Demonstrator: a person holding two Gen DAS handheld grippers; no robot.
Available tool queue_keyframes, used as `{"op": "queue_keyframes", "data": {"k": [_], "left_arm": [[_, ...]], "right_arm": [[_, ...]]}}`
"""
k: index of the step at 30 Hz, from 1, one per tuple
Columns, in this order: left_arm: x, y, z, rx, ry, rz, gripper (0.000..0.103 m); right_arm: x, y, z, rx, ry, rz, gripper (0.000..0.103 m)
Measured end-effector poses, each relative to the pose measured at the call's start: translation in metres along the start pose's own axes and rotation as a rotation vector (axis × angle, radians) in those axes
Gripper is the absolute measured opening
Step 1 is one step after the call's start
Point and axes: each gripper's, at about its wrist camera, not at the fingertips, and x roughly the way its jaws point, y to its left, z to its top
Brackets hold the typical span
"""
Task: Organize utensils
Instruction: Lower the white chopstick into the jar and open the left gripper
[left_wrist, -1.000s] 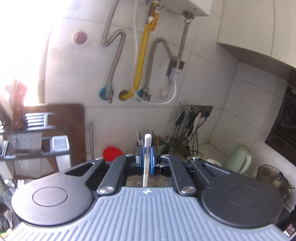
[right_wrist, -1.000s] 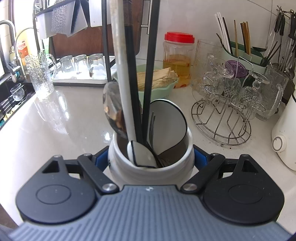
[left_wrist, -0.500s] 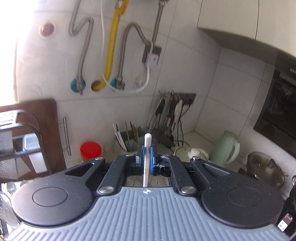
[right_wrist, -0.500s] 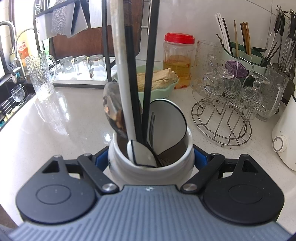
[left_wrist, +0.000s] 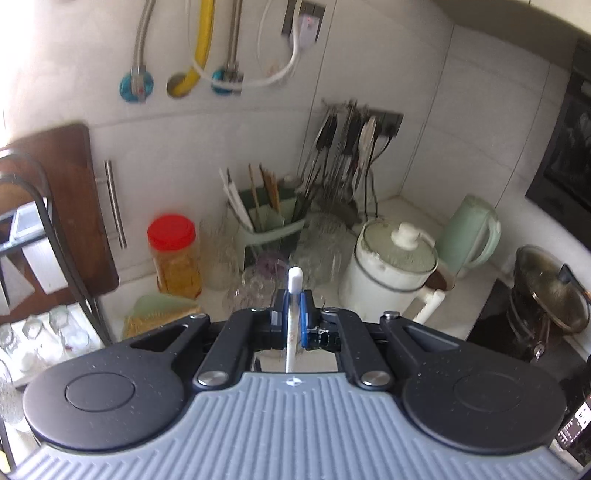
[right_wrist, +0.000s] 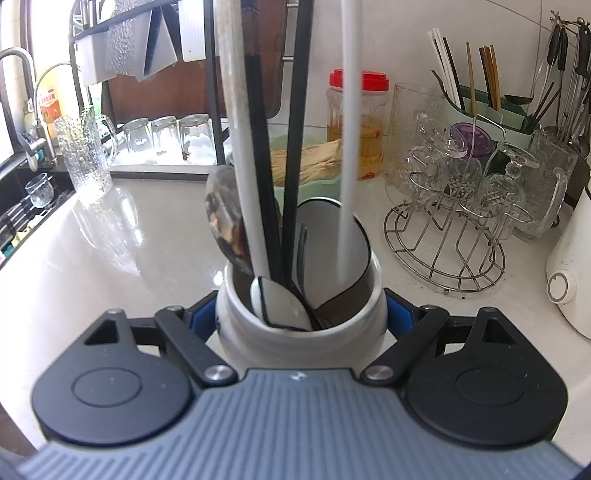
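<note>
My right gripper (right_wrist: 301, 314) is shut on a white ceramic utensil holder (right_wrist: 301, 328) standing on the counter. The holder contains a metal spoon (right_wrist: 225, 221), a white-handled ladle (right_wrist: 236, 129), black-handled utensils (right_wrist: 295, 129) and a fork. A thin white utensil handle (right_wrist: 349, 147) now reaches down into the holder on its right side. My left gripper (left_wrist: 292, 317) is shut on this white utensil handle (left_wrist: 294, 284), whose tip sticks up between the blue pads; its lower end is hidden.
A wire rack with glass cups (right_wrist: 454, 206) stands right of the holder. A red-lidded jar (right_wrist: 360, 122), a green bowl (right_wrist: 306, 166), a chopstick caddy (right_wrist: 480, 110), a white kettle (right_wrist: 569, 266) and a dish rack with glasses (right_wrist: 166, 136) sit around. A sink (right_wrist: 26, 206) lies left.
The left gripper has tilted down toward the counter with the white utensil. The white handle has come down into the holder in the right wrist view. The right gripper has not moved.
</note>
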Motion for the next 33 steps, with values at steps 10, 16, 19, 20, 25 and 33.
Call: {"op": "queue_keyframes", "data": {"k": [10, 16, 19, 20, 25, 33], "left_arm": [[0.033, 0.007, -0.024, -0.039, 0.161, -0.009, 0.007], [0.053, 0.010, -0.037, -0.034, 0.264, 0.004, 0.007], [0.063, 0.010, -0.043, -0.030, 0.292, 0.008, 0.007], [0.065, 0.010, -0.045, -0.030, 0.296, 0.011, 0.007], [0.068, 0.010, -0.044, -0.028, 0.295, 0.013, 0.007], [0.053, 0.013, -0.035, -0.044, 0.254, 0.009, 0.015]], "right_arm": [[0.000, -0.001, -0.001, 0.006, -0.008, 0.005, 0.090], [0.000, 0.000, -0.002, 0.009, -0.010, 0.000, 0.090], [0.000, -0.001, -0.002, 0.011, -0.013, -0.001, 0.090], [0.000, -0.001, -0.002, 0.012, -0.014, -0.001, 0.090], [0.000, 0.000, -0.002, 0.013, -0.015, -0.005, 0.090], [0.000, 0.000, -0.001, 0.011, -0.014, -0.007, 0.090]]}}
